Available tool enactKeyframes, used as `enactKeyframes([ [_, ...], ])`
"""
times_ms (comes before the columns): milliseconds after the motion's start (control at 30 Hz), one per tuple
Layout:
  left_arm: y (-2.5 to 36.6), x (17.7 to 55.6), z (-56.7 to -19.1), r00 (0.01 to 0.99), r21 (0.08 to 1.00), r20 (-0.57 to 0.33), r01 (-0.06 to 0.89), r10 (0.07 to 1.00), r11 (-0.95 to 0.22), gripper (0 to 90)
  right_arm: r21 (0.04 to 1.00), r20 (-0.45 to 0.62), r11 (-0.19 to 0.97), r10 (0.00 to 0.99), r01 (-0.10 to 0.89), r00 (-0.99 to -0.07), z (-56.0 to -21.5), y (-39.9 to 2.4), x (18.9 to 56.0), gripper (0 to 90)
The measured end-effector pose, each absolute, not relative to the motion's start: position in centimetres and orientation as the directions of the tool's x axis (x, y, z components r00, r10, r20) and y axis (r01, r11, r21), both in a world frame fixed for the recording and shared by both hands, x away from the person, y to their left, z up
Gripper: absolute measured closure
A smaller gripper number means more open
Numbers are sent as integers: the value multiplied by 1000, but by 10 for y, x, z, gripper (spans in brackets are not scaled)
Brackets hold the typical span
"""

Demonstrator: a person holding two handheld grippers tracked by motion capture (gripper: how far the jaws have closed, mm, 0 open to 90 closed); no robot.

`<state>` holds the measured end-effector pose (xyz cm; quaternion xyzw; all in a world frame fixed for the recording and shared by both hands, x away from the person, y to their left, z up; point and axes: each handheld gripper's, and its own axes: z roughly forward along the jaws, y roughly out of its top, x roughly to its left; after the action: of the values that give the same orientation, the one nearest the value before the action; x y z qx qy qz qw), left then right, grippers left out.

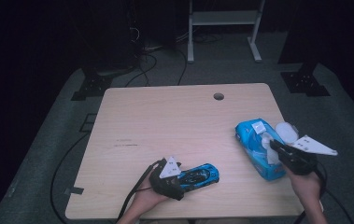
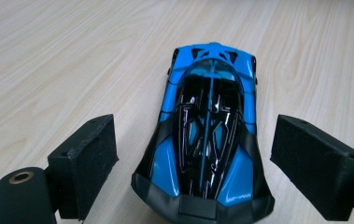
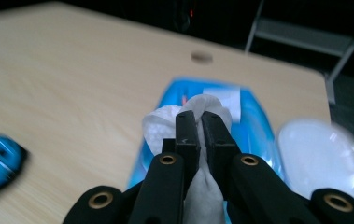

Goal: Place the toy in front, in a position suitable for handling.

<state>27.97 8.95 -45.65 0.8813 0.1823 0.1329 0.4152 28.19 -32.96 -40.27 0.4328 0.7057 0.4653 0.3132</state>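
Right gripper (image 3: 201, 122) is pinching a white wipe (image 3: 191, 116), jaws pressed together on it, the wipe bunching up above and below the pads. Wipe is coming out of the top of a blue pack (image 1: 255, 148) lying at the right side of the table (image 1: 165, 121), just ahead of the right hand (image 1: 307, 186). In the high view the right gripper (image 1: 277, 147) is sitting over the pack's near half. A pale round lid (image 1: 286, 131) is lying just beside the pack, on its right.

Left gripper (image 2: 193, 163) is spread wide, jaws standing either side of a blue car (image 2: 209, 135) with gaps on both sides, pads not touching it. Car is sitting flat on the table, black roof and blue body, its near end between the jaws and its other end pointing away from the gripper. In the high view the car (image 1: 200, 176) is lying near the front edge, left of centre, with the left gripper (image 1: 177, 182) at its left end and the left hand (image 1: 149, 198) behind it. Car and pack are well apart.

Round hole (image 1: 218, 96) is showing near the table's far edge.
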Motion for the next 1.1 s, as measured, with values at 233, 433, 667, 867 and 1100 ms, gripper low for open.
enactKeyframes([
  [233,91,281,-461,900,774,85,211,428,-597,140,960,6,151,832,237,-554,-369,-323,257,854],
  [433,87,283,-462,901,775,91,203,424,-598,143,940,-31,265,693,214,-720,-367,-270,251,853],
  [667,89,282,-462,908,770,99,189,407,-610,149,887,7,400,493,233,-870,-378,-211,246,851],
  [867,89,282,-462,912,776,83,194,402,-600,148,832,100,469,400,297,-911,-391,-191,251,846],
  [1100,84,281,-466,921,764,90,180,379,-620,179,770,101,540,422,339,-901,-411,-170,275,824],
])
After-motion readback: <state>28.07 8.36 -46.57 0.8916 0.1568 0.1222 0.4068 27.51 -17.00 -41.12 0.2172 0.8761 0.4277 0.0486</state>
